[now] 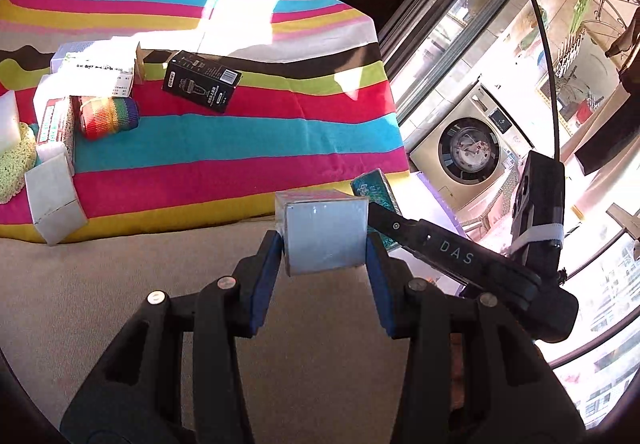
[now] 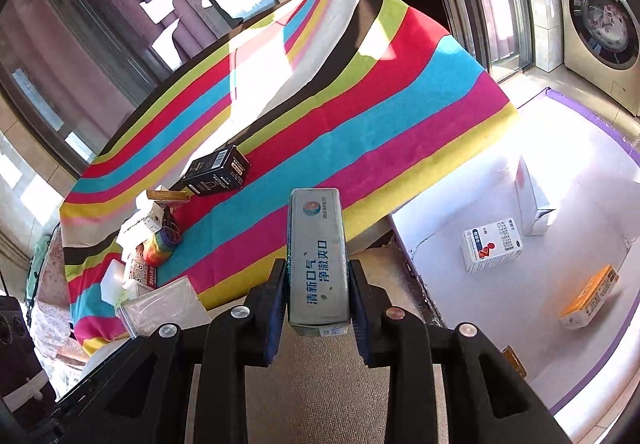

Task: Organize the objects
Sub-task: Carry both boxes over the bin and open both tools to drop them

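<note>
**Boxes held in both claws above the striped cloth**

Boxes fill both claws. The left claw [image 1: 325, 244] pinches a glossy, pale grey-blue carton [image 1: 325, 234] between blue pads, its far end hidden. The right claw [image 2: 318, 284] clamps a long, narrow teal box [image 2: 318, 256] with printed characters, standing lengthwise out from the fingers. A striped cloth [image 1: 224, 139] carries a matte black box [image 1: 202, 81], a knitted rainbow roll [image 1: 109, 116] and sun-bleached white cartons, hard to read. A white tray [image 2: 460, 332] with purple edging holds three boxes, glare washing out its floor.
</note>
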Tool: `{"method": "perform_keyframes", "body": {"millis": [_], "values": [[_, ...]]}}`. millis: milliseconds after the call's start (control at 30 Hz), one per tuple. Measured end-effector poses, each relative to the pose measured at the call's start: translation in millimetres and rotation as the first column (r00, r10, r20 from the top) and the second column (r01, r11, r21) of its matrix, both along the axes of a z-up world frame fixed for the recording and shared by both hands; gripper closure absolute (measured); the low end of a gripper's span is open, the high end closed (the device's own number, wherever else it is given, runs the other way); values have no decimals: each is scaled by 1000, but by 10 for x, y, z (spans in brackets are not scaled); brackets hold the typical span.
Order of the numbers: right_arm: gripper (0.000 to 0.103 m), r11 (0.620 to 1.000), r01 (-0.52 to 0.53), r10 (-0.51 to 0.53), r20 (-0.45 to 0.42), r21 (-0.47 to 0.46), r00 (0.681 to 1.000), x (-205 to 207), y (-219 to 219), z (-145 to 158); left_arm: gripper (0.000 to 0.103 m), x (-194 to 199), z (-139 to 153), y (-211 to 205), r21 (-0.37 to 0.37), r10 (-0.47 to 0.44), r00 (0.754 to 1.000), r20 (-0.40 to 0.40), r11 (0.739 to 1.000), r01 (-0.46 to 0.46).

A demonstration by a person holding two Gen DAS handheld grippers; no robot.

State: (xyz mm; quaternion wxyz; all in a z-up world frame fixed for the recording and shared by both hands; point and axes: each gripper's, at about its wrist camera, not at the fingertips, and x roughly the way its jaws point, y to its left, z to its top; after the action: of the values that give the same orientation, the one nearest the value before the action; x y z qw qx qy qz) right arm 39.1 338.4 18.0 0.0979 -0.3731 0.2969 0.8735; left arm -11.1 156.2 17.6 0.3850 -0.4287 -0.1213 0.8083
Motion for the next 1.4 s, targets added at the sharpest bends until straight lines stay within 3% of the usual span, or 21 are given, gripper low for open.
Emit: {"method": "perform_keyframes", "body": {"millis": [233, 467, 767, 833, 867, 900, 967, 1233, 1400], "values": [[72, 988, 150, -151, -2, -25, 989, 250, 377, -65, 56, -42, -41, 426, 58, -72, 996, 47, 996, 70], [72, 971, 232, -230, 28, -55, 973, 433, 746, -167, 56, -66, -41, 778, 99, -141, 988, 64, 986, 134], [71, 931, 363, -361, 56, -35, 931, 780, 1191, -217, 56, -10, 43, 1198, 150, -278, 960, 36, 951, 270], [70, 923, 384, -381, 61, -37, 922, 834, 1263, -226, 53, 13, 63, 1272, 152, -305, 952, 33, 943, 297], [70, 919, 392, -389, 66, -37, 919, 856, 1286, -231, 43, 18, 69, 1298, 151, -315, 949, 34, 940, 307], [70, 916, 400, -397, 70, -38, 915, 874, 1305, -234, 34, 25, 75, 1310, 146, -320, 947, 31, 939, 312], [70, 911, 411, -407, 76, -40, 910, 893, 1329, -237, 29, 42, 89, 1292, 149, -322, 947, 25, 937, 315], [52, 920, 389, -386, 67, -53, 920, 837, 1255, -212, 29, -4, 70, 1193, 158, -294, 954, 60, 946, 282], [48, 936, 343, -339, 64, -78, 939, 770, 1139, -181, 26, 9, 97, 1064, 161, -248, 966, 72, 959, 234]]}}
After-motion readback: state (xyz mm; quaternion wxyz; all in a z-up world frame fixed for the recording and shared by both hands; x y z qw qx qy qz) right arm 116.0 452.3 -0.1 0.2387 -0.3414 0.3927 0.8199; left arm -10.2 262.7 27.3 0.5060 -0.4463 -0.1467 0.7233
